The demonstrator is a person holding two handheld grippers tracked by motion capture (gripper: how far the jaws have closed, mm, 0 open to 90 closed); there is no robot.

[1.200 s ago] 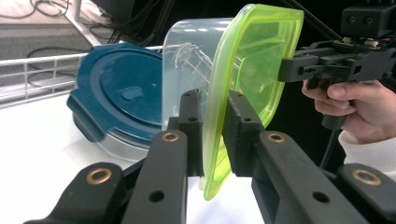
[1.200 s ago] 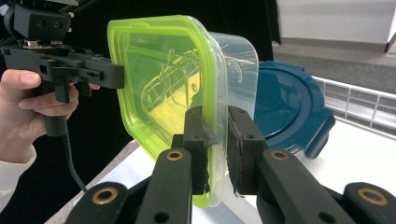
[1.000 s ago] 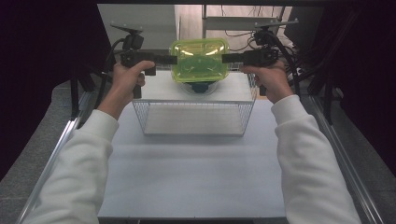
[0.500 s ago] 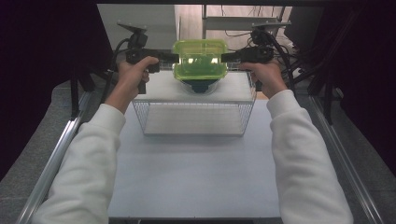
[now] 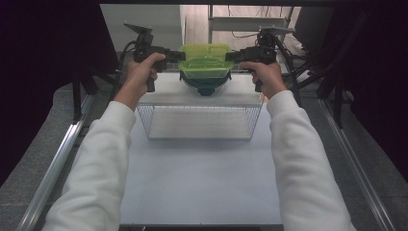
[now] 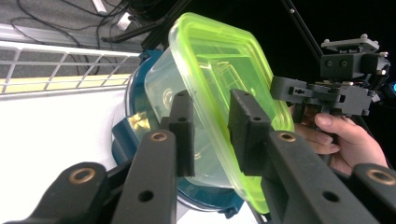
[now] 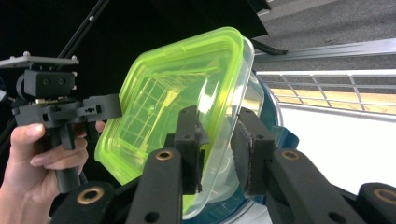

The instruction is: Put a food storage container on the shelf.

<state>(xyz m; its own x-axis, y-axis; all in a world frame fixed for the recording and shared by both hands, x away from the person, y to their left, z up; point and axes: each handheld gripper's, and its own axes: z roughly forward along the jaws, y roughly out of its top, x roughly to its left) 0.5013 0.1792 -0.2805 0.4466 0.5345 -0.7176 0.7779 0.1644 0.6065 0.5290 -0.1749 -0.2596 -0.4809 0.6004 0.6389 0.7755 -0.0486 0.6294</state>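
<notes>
1. The left gripper [image 5: 179,56] and the right gripper [image 5: 231,56] flank a clear box with a green lid [image 5: 204,61], 1 at each end, so the load is shared evenly.
2. The box sits between the 2 grippers, on top of a blue bowl [image 5: 205,87] just below them, beyond the wire basket [image 5: 199,115].
3. In the left gripper view, the jaws straddle the lid's rim [image 6: 212,121]; they have just been opening, and a gap shows at the pads, so the hold looks loose.
4. In the right gripper view, the jaws have likewise just been opening around the rim [image 7: 219,130].
5. My read: the box is being released onto the bowl.
</notes>
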